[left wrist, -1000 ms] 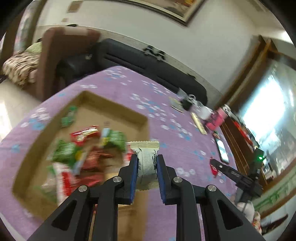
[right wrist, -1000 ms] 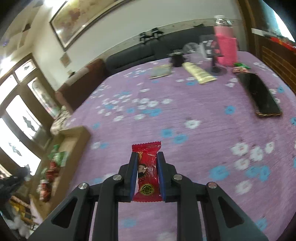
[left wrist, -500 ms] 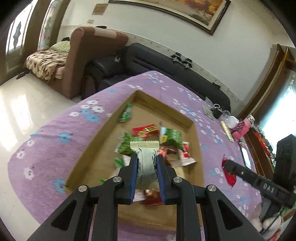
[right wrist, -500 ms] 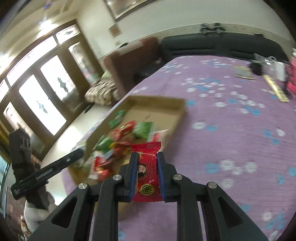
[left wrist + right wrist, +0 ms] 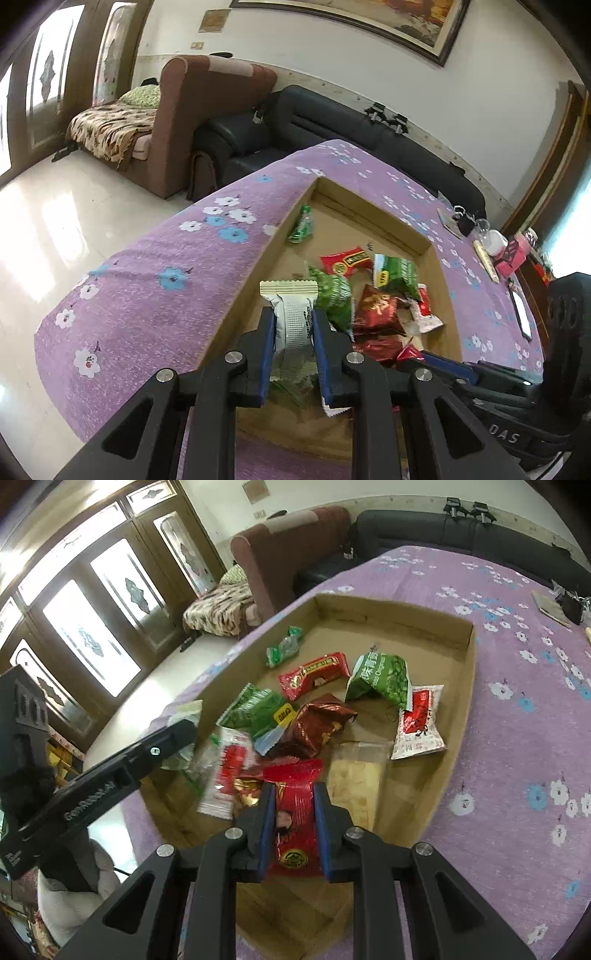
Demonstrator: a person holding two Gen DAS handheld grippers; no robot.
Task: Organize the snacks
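Cardboard fills both views now: a second ago my right gripper (image 5: pixel 291 814) looked out over bare purple cloth with the box (image 5: pixel 467 686) far off to one side, and it has since swung across to hang over the box's near end. My left gripper (image 5: pixel 293 332) has come in over the box's near left corner from the other side. Both loads came along intact. The left jaws are clamped on a white wrapped snack (image 5: pixel 293 314), and the right jaws are clamped on a red packet (image 5: pixel 295 812). I judge both are placed for release into the box.

Just past the red packet lie a clear bag of pale biscuits (image 5: pixel 354 779) and a red-and-white sachet (image 5: pixel 227 775). Beyond these, mid-box, sit green pea bags (image 5: pixel 380 677) and a dark red foil pack (image 5: pixel 317 727). The far end of the box is bare board.

My worry is crowding: the two grippers sit close together over the box's near end, so I'd let go one at a time. Beyond the box, the desk (image 5: pixel 517 709) carries a phone (image 5: pixel 521 314) and a pink container (image 5: pixel 511 254), well clear.
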